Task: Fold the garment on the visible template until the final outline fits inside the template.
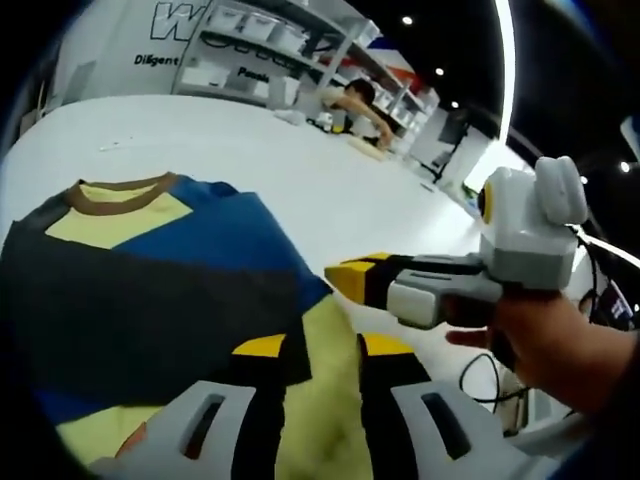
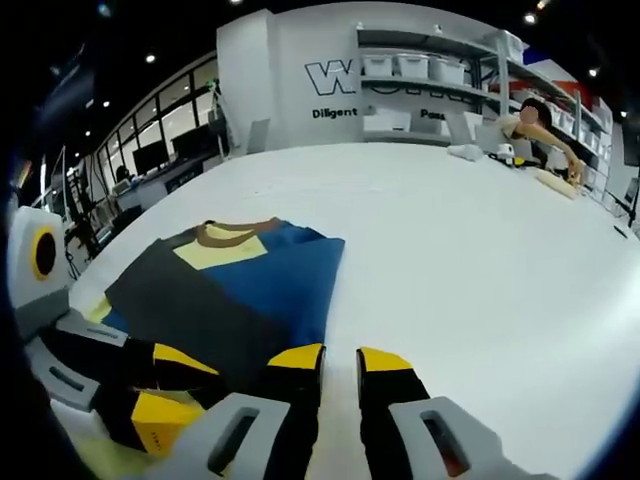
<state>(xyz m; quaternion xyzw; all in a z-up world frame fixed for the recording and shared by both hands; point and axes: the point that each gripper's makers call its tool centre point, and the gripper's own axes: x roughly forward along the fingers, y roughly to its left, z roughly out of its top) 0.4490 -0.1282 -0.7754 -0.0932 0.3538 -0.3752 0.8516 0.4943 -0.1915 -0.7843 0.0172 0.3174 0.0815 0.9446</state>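
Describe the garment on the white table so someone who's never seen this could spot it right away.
Start at the big white table; near its edge, by the two grippers, lies a folded shirt. It is blocks of blue, dark grey and pale yellow with a brown collar, the one colourful thing on that bare white surface.

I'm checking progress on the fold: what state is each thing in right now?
Garment: lying on the table, partly folded, collar showing, dark panel across blue.
Left gripper: shut on a yellow-green part of the garment.
Right gripper: open, empty, fingers by the garment's blue edge.
Table: white, no template outline that I can make out.
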